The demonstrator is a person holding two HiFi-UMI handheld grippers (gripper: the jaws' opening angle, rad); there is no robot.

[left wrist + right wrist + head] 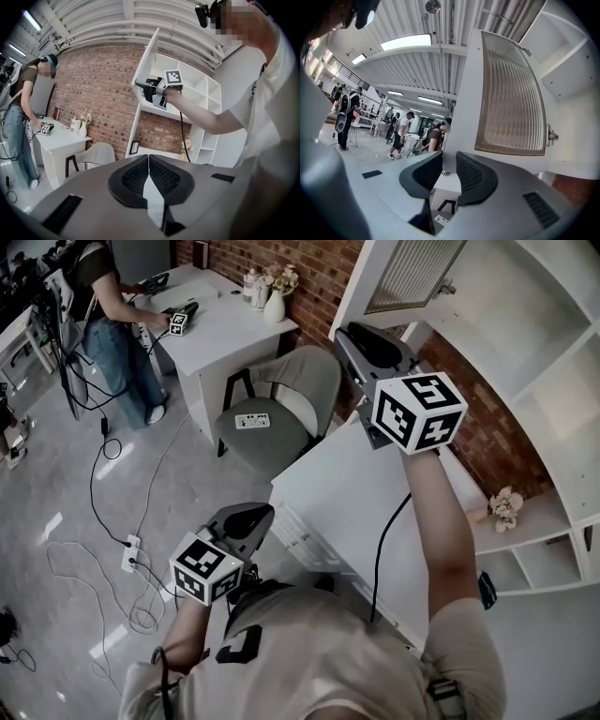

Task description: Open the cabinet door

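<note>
The white cabinet door (412, 273) with a ribbed glass panel (511, 93) stands swung out from the upper cabinet. My right gripper (361, 334) is raised to its lower outer corner. The two pads straddle the door's white frame edge (461, 103) and press on it. From the left gripper view, that right gripper (143, 86) meets the edge-on door (147, 56). My left gripper (246, 521) hangs low by my waist, its pads (136, 176) closed together on nothing.
White open shelves (553, 409) fill the wall to the right, with a small flower (506, 507) on one. Below the door lies a white counter (347, 493), then a grey chair (281, 409). A person (112, 324) works at a white desk (225, 324). Cables (112, 549) trail over the floor.
</note>
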